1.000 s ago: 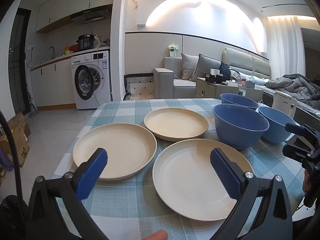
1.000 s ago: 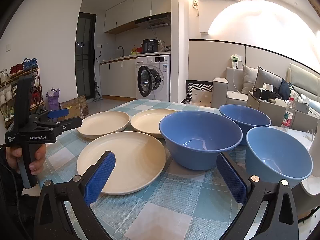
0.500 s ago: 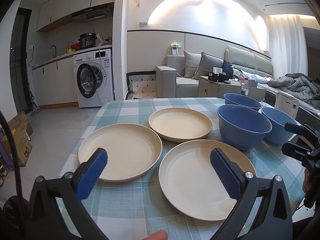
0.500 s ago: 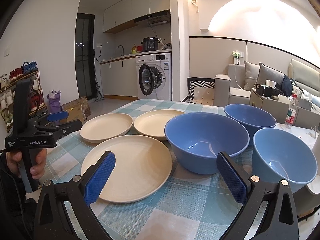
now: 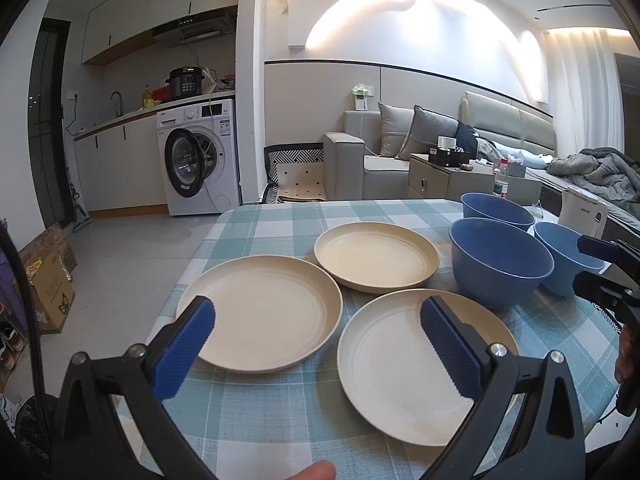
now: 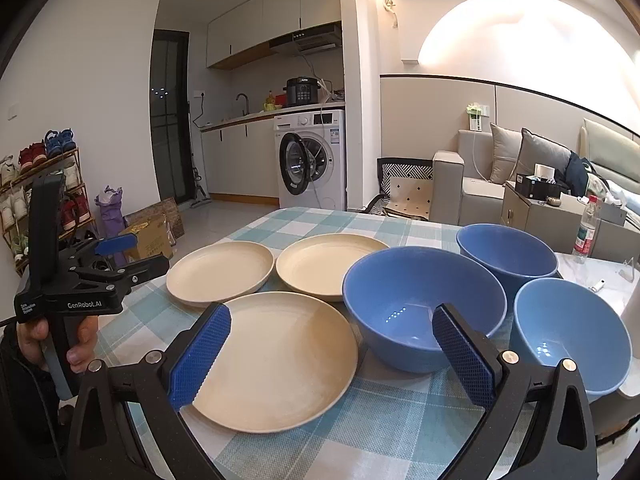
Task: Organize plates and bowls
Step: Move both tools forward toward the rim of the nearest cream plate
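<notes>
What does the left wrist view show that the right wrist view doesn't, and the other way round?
Only the left wrist view shows the white kettle past the bowls and the grey bedding on the sofa. Only the right wrist view shows the shoe rack, the purple bag on the floor, and the hand holding the left gripper. Both show three cream plates, three blue bowls, the checked tablecloth, the washing machine and the other gripper, open.
</notes>
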`<state>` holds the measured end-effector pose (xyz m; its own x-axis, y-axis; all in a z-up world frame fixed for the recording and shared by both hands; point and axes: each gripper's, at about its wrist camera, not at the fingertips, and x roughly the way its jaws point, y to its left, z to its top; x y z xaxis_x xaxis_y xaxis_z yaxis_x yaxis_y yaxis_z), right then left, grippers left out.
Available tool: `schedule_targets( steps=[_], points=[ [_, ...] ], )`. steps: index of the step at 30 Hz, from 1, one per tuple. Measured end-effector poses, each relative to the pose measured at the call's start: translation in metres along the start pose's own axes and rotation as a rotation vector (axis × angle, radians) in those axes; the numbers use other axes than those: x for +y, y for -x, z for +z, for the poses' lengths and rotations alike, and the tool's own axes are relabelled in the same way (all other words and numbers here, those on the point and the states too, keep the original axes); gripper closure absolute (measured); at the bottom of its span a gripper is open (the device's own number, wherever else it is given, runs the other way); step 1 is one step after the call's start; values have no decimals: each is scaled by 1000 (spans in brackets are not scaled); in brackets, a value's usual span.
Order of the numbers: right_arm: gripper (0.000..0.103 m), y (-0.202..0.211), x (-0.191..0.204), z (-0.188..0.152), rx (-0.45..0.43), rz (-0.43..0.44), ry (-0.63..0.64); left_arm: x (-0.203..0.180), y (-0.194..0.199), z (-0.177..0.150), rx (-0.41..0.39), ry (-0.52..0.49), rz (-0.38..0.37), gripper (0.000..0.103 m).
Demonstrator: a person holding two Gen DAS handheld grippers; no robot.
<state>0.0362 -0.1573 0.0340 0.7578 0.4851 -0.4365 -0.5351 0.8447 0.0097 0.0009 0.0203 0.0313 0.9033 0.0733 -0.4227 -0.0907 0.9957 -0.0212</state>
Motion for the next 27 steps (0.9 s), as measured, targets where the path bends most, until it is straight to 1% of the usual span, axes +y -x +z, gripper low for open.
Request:
schedule_targets(
  steps=[12,17,27],
  points=[
    [0,-16,12,27,17,19,18,11,-12,5,39,1,45,0],
    [0,-24,12,38,32,29,-5,13,-16,10,42,-8,50,0],
    [0,-41,9,47,77,37,-61,25,-26,19,65,11,75,0]
  ],
)
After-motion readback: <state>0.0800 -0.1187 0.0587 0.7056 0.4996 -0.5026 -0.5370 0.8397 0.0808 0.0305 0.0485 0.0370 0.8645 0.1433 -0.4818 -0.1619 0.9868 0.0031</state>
